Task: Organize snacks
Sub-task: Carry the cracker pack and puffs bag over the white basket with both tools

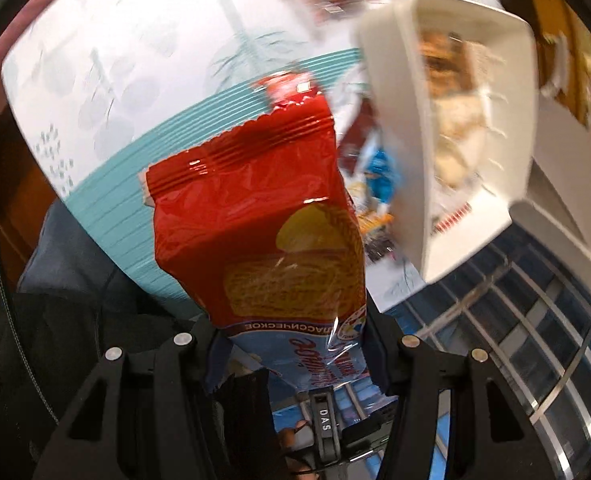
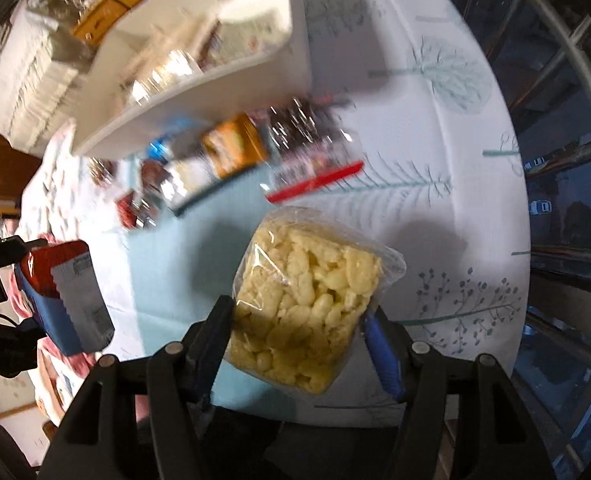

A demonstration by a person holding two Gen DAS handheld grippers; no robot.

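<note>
the left gripper clamps the lower end of a red and blue snack packet, held up above the table. the right gripper pinches a clear bag of pale puffed snacks between its fingers, also off the table. beyond both, a white bin with blurred packets inside stands on the leaf-print cloth. more loose snacks lie just beside the bin.
</note>
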